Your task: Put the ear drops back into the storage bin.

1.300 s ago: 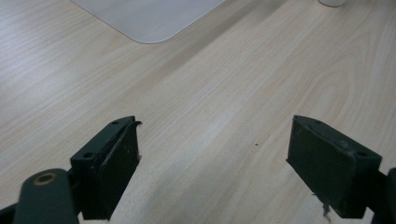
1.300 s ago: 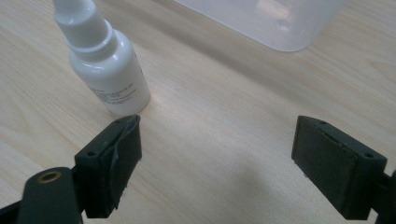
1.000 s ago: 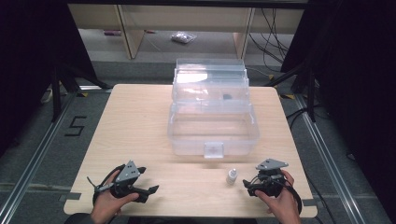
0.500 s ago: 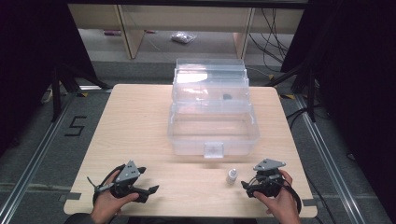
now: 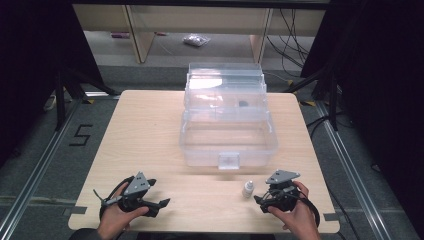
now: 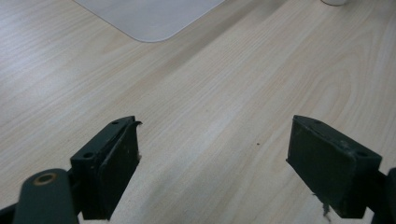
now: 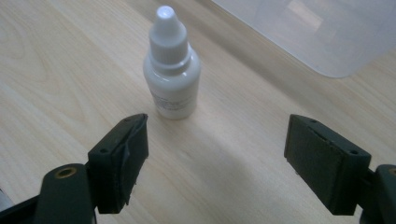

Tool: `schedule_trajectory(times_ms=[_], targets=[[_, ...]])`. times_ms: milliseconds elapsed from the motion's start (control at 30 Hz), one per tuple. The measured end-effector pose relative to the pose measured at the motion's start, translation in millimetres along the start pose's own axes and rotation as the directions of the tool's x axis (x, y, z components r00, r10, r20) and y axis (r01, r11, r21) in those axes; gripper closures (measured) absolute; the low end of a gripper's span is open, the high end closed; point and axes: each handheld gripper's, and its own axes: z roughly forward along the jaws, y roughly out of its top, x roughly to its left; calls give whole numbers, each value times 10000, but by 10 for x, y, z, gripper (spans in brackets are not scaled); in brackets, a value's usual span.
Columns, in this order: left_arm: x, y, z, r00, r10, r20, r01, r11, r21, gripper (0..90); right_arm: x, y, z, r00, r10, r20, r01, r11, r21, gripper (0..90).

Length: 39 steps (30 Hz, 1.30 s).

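A small white dropper bottle (image 5: 247, 188) stands upright on the wooden table (image 5: 150, 135), just in front of a clear plastic box (image 5: 227, 142) whose lid is raised. In the right gripper view the bottle (image 7: 172, 70) stands just ahead of my right gripper (image 7: 217, 154), a little left of its middle. The jaws are wide apart and have just been closing slightly, with nothing between them. From above, the right gripper (image 5: 261, 195) points left at the bottle from close by. My left gripper (image 5: 157, 192) rests at the table's front left, and its jaws (image 6: 212, 158) stand open over bare wood.
The box's rounded corner (image 6: 149, 16) shows at the top of the left gripper view and its wall (image 7: 322, 32) at the upper right of the right gripper view. Shelving and cables lie beyond the table's far edge. Bare wood lies left of the box.
My right gripper has edged a little to the left, toward the bottle. The left gripper, the bottle and the box have stayed where they were.
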Motion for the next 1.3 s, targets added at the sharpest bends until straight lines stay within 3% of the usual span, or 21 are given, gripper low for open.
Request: schedule_trajectory(times_ms=[67, 100, 133, 167, 233, 267, 533, 600, 1100, 1167, 1200, 1300], targets=[[2, -2, 0, 10000, 12, 42, -12, 10000, 2, 160, 19, 24, 2, 10000, -44, -32, 44, 10000, 52, 229], [2, -2, 0, 10000, 12, 42, -12, 10000, 2, 160, 6, 33, 15, 9993, -384, 6, 384, 9992, -82, 232], [2, -2, 0, 10000, 9, 36, -9, 10000, -3, 160, 12, 40, 28, 9990, -437, 77, 438, 9988, -209, 232], [3, -2, 0, 10000, 0, 39, 0, 10000, 1, 160, 36, 53, 18, 9998, -162, -66, 162, 9998, -66, 233], [4, -1, 0, 10000, 8, 33, -8, 10000, 8, 160, 24, 78, 14, 9985, -541, -47, 541, 9985, 6, 236], [3, -2, 1, 10000, 4, 27, -4, 10000, 1, 160, 51, 78, 22, 9994, -337, -66, 337, 9994, -25, 238], [-1, -5, 8, 10000, -95, 13, 95, 9999, -63, 160, 72, 151, 65, 9967, -792, -194, 799, 9962, 358, 262], [15, -3, 0, 9999, 96, -47, -95, 9999, 62, 160, 80, 182, 88, 9951, -973, -172, 979, 9943, 415, 275], [12, -4, 3, 10000, -8, -14, 8, 10000, 33, 160, 126, 371, 234, 9843, -1707, -459, 1748, 9784, 1106, 363], [33, 1, -9, 9996, 273, -60, -272, 9995, 189, 160, 141, 389, 258, 9847, -1664, -524, 1717, 9774, 1234, 372], [17, -2, -5, 10000, 14, 78, -15, 9999, 103, 160, 141, 397, 274, 9826, -1761, -596, 1824, 9752, 1254, 379], [16, -3, -4, 10000, 9, 72, -10, 10000, 83, 160, 157, 419, 305, 9813, -1797, -689, 1878, 9724, 1382, 403]])
